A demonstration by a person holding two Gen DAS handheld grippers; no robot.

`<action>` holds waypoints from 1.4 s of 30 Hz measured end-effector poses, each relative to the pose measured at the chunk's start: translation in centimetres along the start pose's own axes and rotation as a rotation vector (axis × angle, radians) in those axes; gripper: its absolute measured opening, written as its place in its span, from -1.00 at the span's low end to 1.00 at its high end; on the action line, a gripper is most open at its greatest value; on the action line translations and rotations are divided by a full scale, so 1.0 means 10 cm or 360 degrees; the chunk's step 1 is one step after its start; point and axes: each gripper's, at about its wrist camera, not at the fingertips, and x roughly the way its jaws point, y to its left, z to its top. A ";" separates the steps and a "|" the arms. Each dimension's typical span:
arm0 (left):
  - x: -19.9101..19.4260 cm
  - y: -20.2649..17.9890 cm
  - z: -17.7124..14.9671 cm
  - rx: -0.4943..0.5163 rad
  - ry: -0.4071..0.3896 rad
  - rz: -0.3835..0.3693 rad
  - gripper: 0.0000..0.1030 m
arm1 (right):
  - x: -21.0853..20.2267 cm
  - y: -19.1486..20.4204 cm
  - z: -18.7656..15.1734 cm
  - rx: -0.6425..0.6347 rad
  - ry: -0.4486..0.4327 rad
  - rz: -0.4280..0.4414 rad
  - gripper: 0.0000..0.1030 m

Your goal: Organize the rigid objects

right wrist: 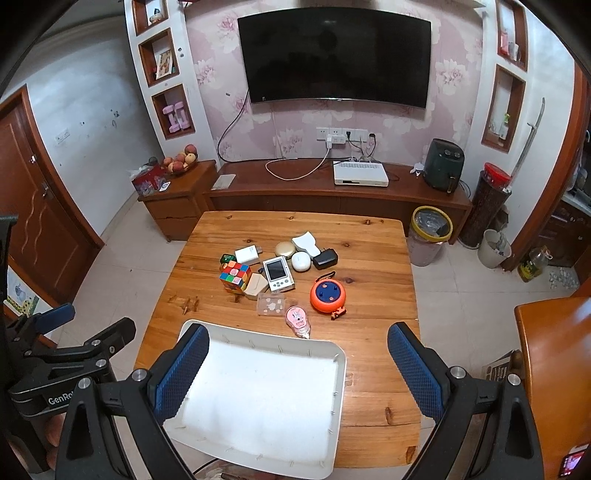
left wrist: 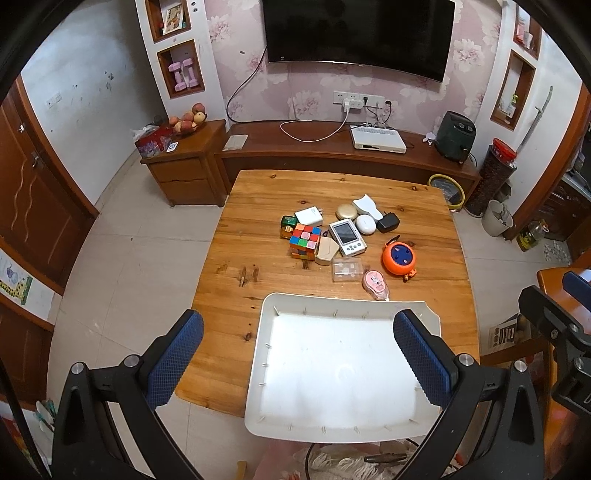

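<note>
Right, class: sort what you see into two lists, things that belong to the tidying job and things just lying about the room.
Belongs to the job:
white tray
puzzle cube
orange round reel
pink tape dispenser
clear plastic box
white handheld device
black adapter

Just lying about:
television
fruit bowl
yellow-rimmed bin
pink dumbbells

The left gripper [left wrist: 298, 354] hangs wide open above a white tray [left wrist: 258, 354] on the wooden table [left wrist: 258, 206]; beyond it lie a Rubik's cube [left wrist: 304, 240] and an orange reel [left wrist: 399, 258]
</note>
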 end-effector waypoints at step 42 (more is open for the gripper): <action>1.59 0.44 1.27 0.0135 0.0197 -0.0040 0.99 | 1.57 0.13 0.35 -0.0032 0.0172 -0.0223 0.89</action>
